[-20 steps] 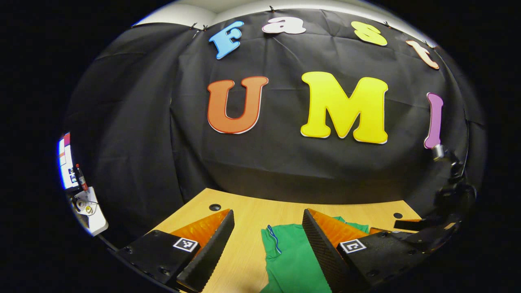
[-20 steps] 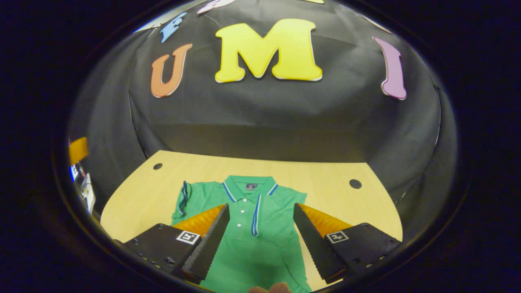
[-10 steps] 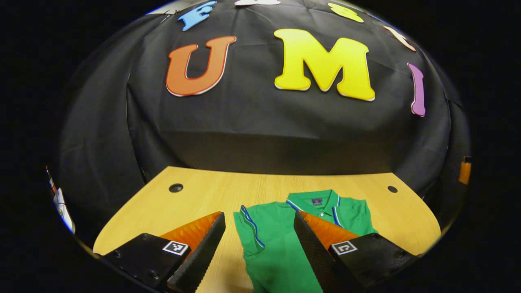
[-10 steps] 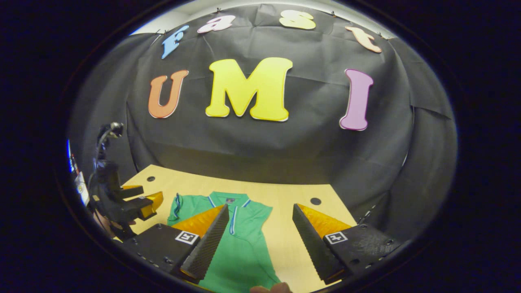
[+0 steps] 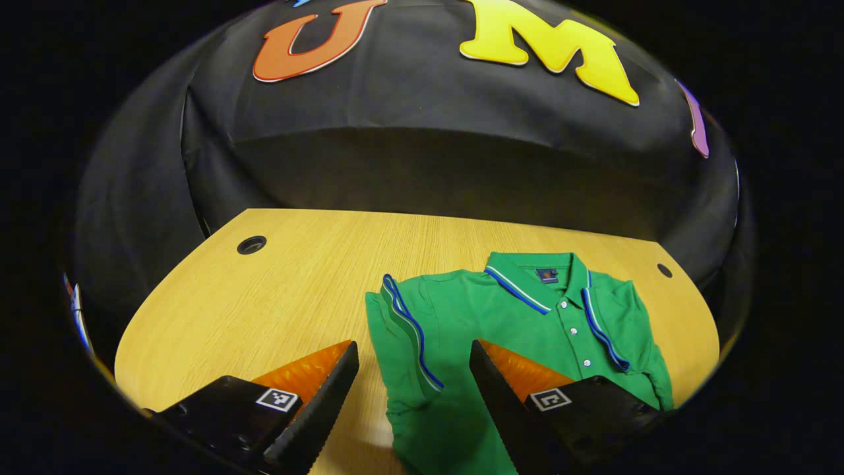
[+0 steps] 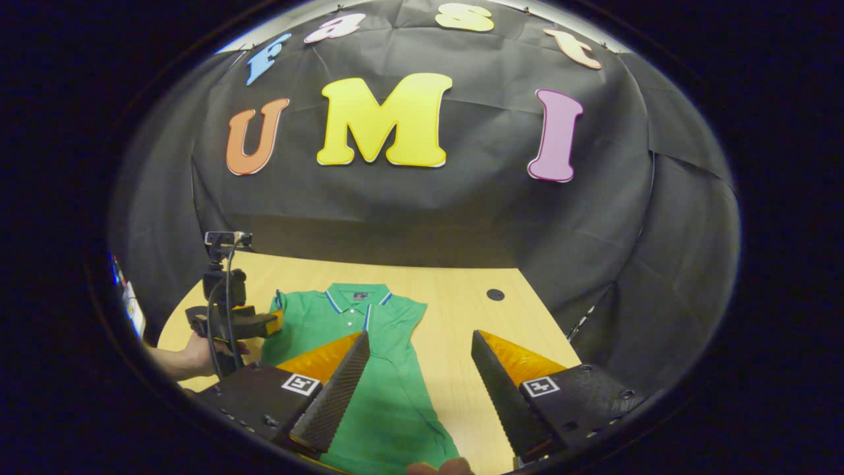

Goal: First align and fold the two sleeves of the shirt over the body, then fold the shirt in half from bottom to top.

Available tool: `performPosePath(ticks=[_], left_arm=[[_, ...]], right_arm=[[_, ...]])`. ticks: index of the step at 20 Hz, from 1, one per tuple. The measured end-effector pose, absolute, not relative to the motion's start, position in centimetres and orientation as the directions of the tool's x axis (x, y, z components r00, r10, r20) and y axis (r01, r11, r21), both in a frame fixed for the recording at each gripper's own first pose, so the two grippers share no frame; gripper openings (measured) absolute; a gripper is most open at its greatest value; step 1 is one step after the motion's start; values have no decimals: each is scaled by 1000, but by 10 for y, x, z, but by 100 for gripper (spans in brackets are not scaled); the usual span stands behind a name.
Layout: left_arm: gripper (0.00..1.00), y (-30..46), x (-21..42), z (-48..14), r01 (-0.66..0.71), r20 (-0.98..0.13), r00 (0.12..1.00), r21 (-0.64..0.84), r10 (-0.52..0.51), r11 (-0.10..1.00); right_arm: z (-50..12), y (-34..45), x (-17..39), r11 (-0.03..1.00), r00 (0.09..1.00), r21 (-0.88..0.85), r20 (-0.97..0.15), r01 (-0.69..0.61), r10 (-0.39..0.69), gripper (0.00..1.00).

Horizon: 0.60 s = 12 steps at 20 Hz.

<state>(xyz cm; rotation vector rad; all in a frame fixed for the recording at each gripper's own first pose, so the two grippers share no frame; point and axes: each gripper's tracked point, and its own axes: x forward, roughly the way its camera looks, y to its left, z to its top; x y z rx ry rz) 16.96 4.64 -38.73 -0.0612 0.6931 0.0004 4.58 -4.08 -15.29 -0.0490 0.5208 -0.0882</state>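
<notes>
Altogether one green shirt (image 5: 527, 330) lay flat on the wooden worktop (image 5: 277, 290), collar (image 5: 537, 277) toward the booth's black wall and hem toward the cameras — its long axis running from near edge to far. Both sleeves were folded in over the body; the blue-striped cuff (image 5: 409, 330) rested on the shirt's left side. Two cable holes (image 5: 251, 245) sat in the worktop's far corners. Two tongs were in use: the left tongs (image 5: 412, 389) stood apart above the folded sleeve, and the right tongs (image 6: 419, 382) stood apart over the shirt's right edge — neither gripping anything.
</notes>
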Motion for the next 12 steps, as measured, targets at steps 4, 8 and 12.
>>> performPosePath(ticks=[4,8,12], left_arm=[[100,49,173,-408,9,-676,736,-32,-28,999],[79,46,173,-419,34,-692,720,-44,-55,998],[53,42,173,-416,73,-692,715,-68,-100,995]], right_arm=[[-157,-36,46,996,856,-55,-510,70,-88,95],[-166,-34,48,996,846,-46,-526,72,-85,97],[-171,-31,51,997,842,-31,-533,74,-79,95]])
